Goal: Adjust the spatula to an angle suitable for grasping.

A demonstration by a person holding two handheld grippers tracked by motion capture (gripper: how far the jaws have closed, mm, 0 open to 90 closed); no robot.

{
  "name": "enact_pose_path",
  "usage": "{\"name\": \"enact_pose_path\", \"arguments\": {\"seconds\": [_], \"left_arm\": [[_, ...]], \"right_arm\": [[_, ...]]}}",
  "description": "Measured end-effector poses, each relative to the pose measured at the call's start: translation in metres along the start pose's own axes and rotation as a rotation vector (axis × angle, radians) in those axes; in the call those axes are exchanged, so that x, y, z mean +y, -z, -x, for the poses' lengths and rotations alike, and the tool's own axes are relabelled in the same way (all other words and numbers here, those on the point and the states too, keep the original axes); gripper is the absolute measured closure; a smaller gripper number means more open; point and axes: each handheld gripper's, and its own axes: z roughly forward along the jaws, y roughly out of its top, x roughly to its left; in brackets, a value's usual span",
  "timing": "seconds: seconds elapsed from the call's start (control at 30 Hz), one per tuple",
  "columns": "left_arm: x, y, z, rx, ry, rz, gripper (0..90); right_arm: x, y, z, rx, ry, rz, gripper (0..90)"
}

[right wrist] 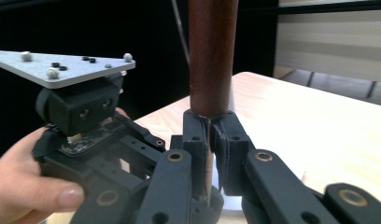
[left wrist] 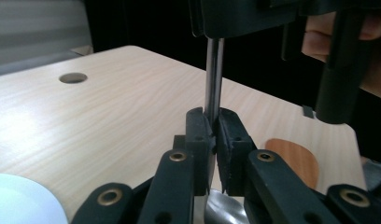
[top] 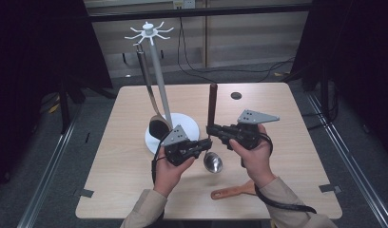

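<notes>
The left hand-held gripper is clamping the ladle low on its metal shaft; the right hand-held gripper is pinching it just beneath the wooden handle, upright above the bench; opposing pulls risk twisting it loose.

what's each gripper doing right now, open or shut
left gripper: shut on the metal shaft of the steel ladle with the dark wooden handle.
right gripper: shut on the same ladle, just below its handle.
</notes>
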Motion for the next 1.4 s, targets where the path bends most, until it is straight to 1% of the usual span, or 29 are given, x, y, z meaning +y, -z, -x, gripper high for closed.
{"name": "enact_pose_path", "arguments": {"seconds": [0.03,0.07,0.1,0.13,0.17,0.2,0.23,0.27,0.3,0.33,0.37,0.4,0.43,0.47,0.5,0.53,0.57,0.63,0.67,0.77,0.8,0.83,0.9,0.97,1.0,1.13,1.23,1.3,1.4], "left_arm": [[0.001,-0.001,0.001,0.012,-0.009,0.009,78.9],[0.002,-0.001,0.003,0.067,-0.024,-0.009,77.6],[0.003,-0.002,0.003,0.054,-0.022,-0.008,77.5],[0.003,-0.004,0.006,0.088,-0.003,0.011,77.3],[0.003,-0.004,0.005,0.055,-0.016,0.011,77.4],[0.004,-0.005,0.006,0.066,-0.03,0.004,77.2],[0.005,-0.006,0.009,0.102,-0.026,0.009,75.9],[0.005,-0.006,0.01,0.118,-0.033,0.007,75.6],[0.005,-0.007,0.009,0.096,-0.043,0.009,74.9],[0.006,-0.009,0.011,0.099,-0.03,0.024,74.7],[0.006,-0.009,0.014,0.156,-0.033,0.014,74.8],[0.007,-0.009,0.014,0.161,-0.047,0.008,74.7],[0.007,-0.01,0.015,0.148,-0.043,0.01,74.9],[0.008,-0.01,0.016,0.181,-0.058,0.008,74.9],[0.009,-0.01,0.016,0.159,-0.057,0.005,75.0],[0.009,-0.011,0.017,0.158,-0.052,0.017,75.5],[0.01,-0.009,0.018,0.181,-0.065,0.006,76.4],[0.01,-0.011,0.018,0.169,-0.067,0.021,77.0],[0.011,-0.01,0.019,0.19,-0.075,0.001,77.0],[0.011,-0.012,0.02,0.19,-0.071,0.012,78.2],[0.011,-0.012,0.02,0.191,-0.067,0.001,78.7],[0.011,-0.012,0.021,0.207,-0.067,0.006,79.1],[0.01,-0.014,0.021,0.191,-0.055,0.019,80.0],[0.011,-0.014,0.023,0.21,-0.072,0.004,80.0],[0.011,-0.015,0.023,0.2,-0.065,0.022,80.0],[0.011,-0.017,0.025,0.205,-0.067,0.018,80.1],[0.012,-0.018,0.026,0.224,-0.056,0.013,81.5],[0.011,-0.019,0.026,0.213,-0.044,0.033,82.7],[0.012,-0.018,0.026,0.221,-0.055,0.016,83.6]], "right_arm": [[0.001,0.0,-0.001,-0.018,0.007,-0.002,84.2],[0.001,0.001,-0.002,-0.035,0.014,0.003,84.3],[0.001,0.001,-0.003,-0.045,0.01,0.002,84.3],[0.001,0.001,-0.003,-0.058,0.013,0.006,84.3],[0.001,0.002,-0.004,-0.068,0.004,0.008,84.3],[0.001,0.003,-0.004,-0.076,0.001,0.012,84.3],[0.001,0.003,-0.004,-0.084,0.001,0.012,84.3],[0.001,0.003,-0.004,-0.091,0.001,0.015,84.4],[0.0,0.003,-0.004,-0.098,0.002,0.018,84.3],[0.0,0.004,-0.003,-0.098,0.0,0.013,84.4],[0.0,0.004,-0.003,-0.101,-0.003,0.018,84.4],[0.0,0.004,-0.003,-0.102,-0.005,0.022,84.4],[0.0,0.004,-0.003,-0.097,-0.008,0.015,84.4],[0.0,0.004,-0.003,-0.102,-0.008,0.017,84.4],[0.0,0.004,-0.004,-0.106,-0.012,0.019,84.4],[0.0,0.004,-0.004,-0.107,-0.006,0.015,84.4],[0.0,0.004,-0.005,-0.113,-0.002,0.017,84.4],[0.0,0.004,-0.006,-0.124,0.003,0.013,84.4],[0.0,0.004,-0.007,-0.132,-0.002,0.02,84.4],[0.0,0.006,-0.007,-0.138,-0.004,0.019,84.4],[0.0,0.006,-0.007,-0.138,-0.007,0.015,84.4],[0.0,0.006,-0.007,-0.138,-0.006,0.013,84.4],[0.0,0.006,-0.007,-0.149,-0.004,0.009,84.4],[-0.001,0.006,-0.008,-0.163,-0.002,0.014,84.4],[0.0,0.007,-0.007,-0.164,0.0,0.012,84.5],[-0.002,0.007,-0.008,-0.178,-0.001,0.014,84.4],[-0.002,0.007,-0.009,-0.181,-0.003,0.014,84.5],[-0.002,0.007,-0.009,-0.193,-0.004,0.012,84.5],[-0.002,0.008,-0.01,-0.204,-0.008,0.011,84.5]]}}
